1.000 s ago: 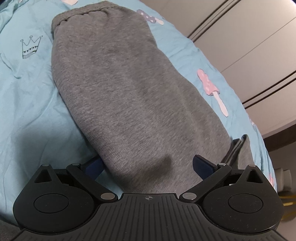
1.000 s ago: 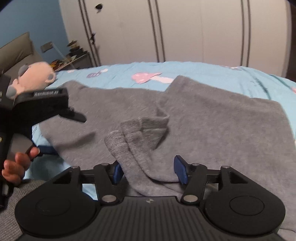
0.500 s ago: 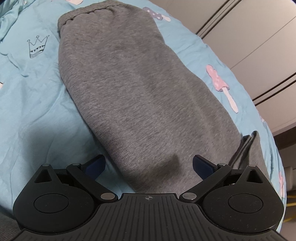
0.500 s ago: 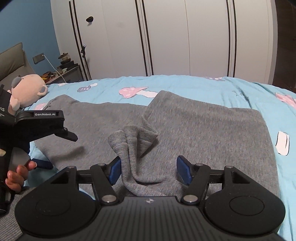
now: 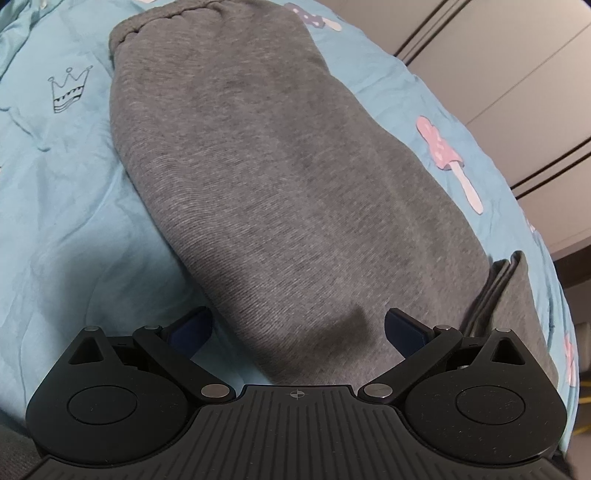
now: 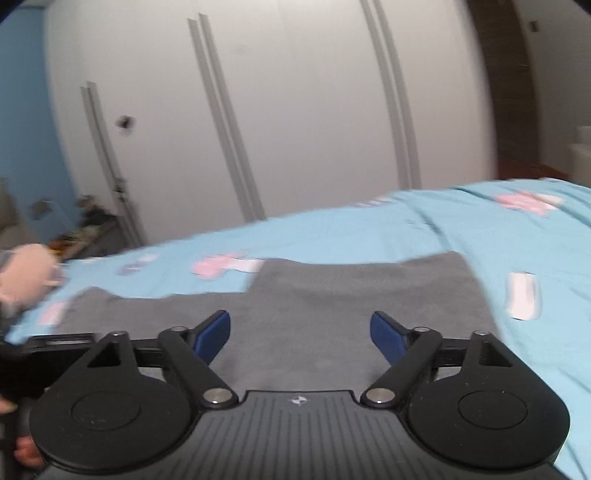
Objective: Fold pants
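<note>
Right tongs (image 6: 300,334): jaws had just spread wide, nothing between them, above the pants (image 6: 332,314).
Left tongs (image 5: 298,328): wide apart, straddling the folded end unpinched.
Pants: folded lengthwise mid-bed (image 5: 55,221).
Advice: smooth layers flush before regripping.

- The pants (image 5: 280,177) are grey cloth, soft and a bit fuzzy, with thin knit lines. The waistband (image 5: 162,16) is bunched and crinkly.
- The sheet (image 5: 66,206) is thin blue cloth, smooth and matt, with small wrinkles and printed pictures.
- The left gripper (image 5: 297,328) is black plastic, matt and a little dusty, with ridges on its body. Its pads (image 5: 404,326) are dark blue and look smooth.
- The small round pins (image 5: 214,389) are shiny metal.
- The wardrobe (image 6: 295,110) doors look smooth, white and matt.
</note>
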### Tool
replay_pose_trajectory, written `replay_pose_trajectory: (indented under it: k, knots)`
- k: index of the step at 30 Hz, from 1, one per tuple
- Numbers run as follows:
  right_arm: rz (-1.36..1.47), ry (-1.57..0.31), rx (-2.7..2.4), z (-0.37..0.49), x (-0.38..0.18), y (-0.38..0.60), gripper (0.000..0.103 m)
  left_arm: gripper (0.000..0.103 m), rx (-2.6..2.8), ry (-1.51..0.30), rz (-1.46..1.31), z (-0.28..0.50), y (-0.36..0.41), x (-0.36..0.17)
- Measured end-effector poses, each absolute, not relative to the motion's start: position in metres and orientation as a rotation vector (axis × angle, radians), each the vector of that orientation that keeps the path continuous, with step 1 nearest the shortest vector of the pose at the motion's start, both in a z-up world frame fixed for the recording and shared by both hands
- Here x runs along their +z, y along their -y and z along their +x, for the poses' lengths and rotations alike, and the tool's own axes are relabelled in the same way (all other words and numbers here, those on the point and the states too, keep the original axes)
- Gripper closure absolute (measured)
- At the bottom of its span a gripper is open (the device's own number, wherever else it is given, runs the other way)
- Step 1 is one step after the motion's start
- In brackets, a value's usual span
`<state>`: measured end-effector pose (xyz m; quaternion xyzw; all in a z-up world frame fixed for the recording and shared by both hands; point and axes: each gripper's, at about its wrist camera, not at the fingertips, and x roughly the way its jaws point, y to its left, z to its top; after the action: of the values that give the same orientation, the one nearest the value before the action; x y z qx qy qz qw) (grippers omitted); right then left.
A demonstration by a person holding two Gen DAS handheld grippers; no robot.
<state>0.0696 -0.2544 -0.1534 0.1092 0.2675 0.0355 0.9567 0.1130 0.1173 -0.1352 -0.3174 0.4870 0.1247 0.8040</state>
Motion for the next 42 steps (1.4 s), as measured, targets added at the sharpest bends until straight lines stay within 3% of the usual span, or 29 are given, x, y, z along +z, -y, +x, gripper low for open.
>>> replay_pose_trajectory:
  k: [4,7,16,19,22,28,34,39,42]
  knots:
    - [0.077,-0.726,0.119,0.086,-0.189,0.225,0.019,0.0,0.219,-1.078,-0.623,0.119,-0.11,-0.134]
    - [0.038,-0.735,0.26,0.072,-0.189,0.204,0.019,0.0,0.141,-1.089,-0.521,0.123,-0.094,-0.124]
    - [0.735,-0.723,0.043,0.029,-0.17,0.321,0.019,0.0,0.005,-1.149,-0.318,0.131,-0.048,-0.107]
    - [0.797,-0.705,0.006,0.007,-0.168,0.341,0.018,0.0,-0.002,-1.141,-0.346,0.126,-0.044,-0.096]
    - [0.846,-0.698,-0.012,-0.006,-0.165,0.348,0.009,0.0,0.006,-1.085,-0.326,0.115,-0.04,-0.081]
    - [0.958,-0.737,-0.011,-0.008,-0.182,0.357,0.009,0.0,-0.136,-1.004,-0.303,0.109,-0.027,-0.07]
    - [1.09,-0.736,0.069,0.005,-0.2,0.352,0.016,0.0,-0.227,-1.121,-0.286,0.139,-0.007,-0.104]
    - [1.174,-0.74,0.028,0.011,-0.215,0.36,0.05,0.0,-0.318,-1.207,-0.398,0.152,-0.01,-0.121]
    - [1.188,-0.727,0.01,0.011,-0.218,0.363,0.06,0.0,-0.297,-1.202,-0.36,0.152,-0.003,-0.119]
